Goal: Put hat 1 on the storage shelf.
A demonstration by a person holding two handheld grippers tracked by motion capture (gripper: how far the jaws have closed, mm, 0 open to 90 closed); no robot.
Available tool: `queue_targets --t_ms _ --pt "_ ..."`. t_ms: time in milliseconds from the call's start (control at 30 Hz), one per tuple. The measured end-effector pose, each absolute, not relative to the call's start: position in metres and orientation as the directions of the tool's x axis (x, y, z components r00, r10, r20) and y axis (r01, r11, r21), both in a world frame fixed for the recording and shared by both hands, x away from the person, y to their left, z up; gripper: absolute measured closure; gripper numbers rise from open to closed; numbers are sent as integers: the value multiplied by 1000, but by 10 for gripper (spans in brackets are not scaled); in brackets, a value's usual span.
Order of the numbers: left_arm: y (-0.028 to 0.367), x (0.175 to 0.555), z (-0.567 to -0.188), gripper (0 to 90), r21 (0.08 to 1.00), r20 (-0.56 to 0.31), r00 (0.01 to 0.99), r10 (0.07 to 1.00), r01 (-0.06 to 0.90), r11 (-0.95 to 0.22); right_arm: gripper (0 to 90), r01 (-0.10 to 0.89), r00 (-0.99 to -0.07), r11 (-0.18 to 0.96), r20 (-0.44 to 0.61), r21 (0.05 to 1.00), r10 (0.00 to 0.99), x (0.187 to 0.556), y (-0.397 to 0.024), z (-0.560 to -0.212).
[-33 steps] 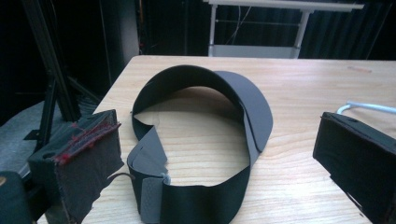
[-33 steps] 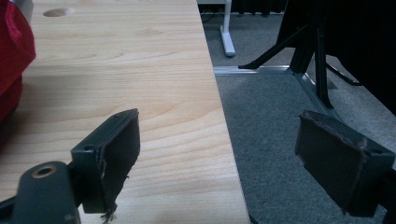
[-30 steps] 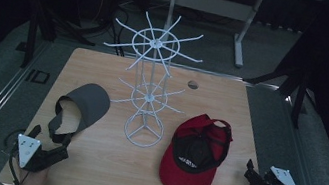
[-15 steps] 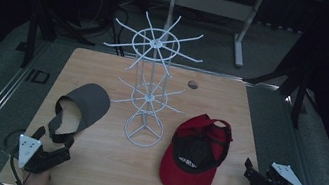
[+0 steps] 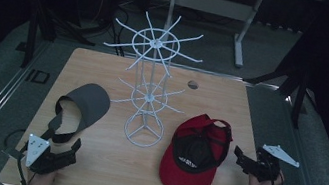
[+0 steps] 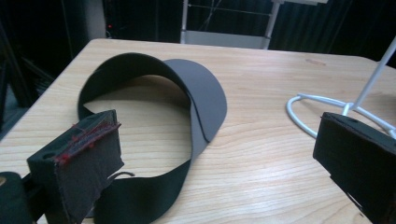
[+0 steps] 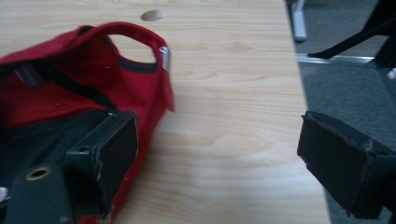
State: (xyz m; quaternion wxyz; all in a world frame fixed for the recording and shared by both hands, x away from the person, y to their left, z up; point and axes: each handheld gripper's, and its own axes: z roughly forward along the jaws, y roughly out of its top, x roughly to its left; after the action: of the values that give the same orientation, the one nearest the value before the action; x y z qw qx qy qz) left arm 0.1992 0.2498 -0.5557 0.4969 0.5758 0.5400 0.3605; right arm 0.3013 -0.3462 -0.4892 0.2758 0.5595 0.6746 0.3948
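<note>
red cap (image 5: 198, 151) – upside down, brim toward person | grey visor (image 5: 83, 106) – brim away | both grippers spread

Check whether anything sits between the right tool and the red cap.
Nothing visible does. The right tool hangs open just beside the red cap, with bare table between its jaws; in the right gripper view one jaw already overlaps the cap's edge.

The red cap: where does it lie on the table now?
In the high view, the red cap lies upside down on the table's right half, between the white wire rack and the right tongs.
</note>
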Motion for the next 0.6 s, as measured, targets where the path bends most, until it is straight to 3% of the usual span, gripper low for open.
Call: queue_targets --t_ms 367,600 --pt "246 200 -555 12 959 -112 174 978 277 60 102 571 -326 154 51 806 944 332 -308 -495" --pt "245 201 -555 12 953 -118 183 976 298 59 103 600 -336 208 7 772 942 350 -286 -511"
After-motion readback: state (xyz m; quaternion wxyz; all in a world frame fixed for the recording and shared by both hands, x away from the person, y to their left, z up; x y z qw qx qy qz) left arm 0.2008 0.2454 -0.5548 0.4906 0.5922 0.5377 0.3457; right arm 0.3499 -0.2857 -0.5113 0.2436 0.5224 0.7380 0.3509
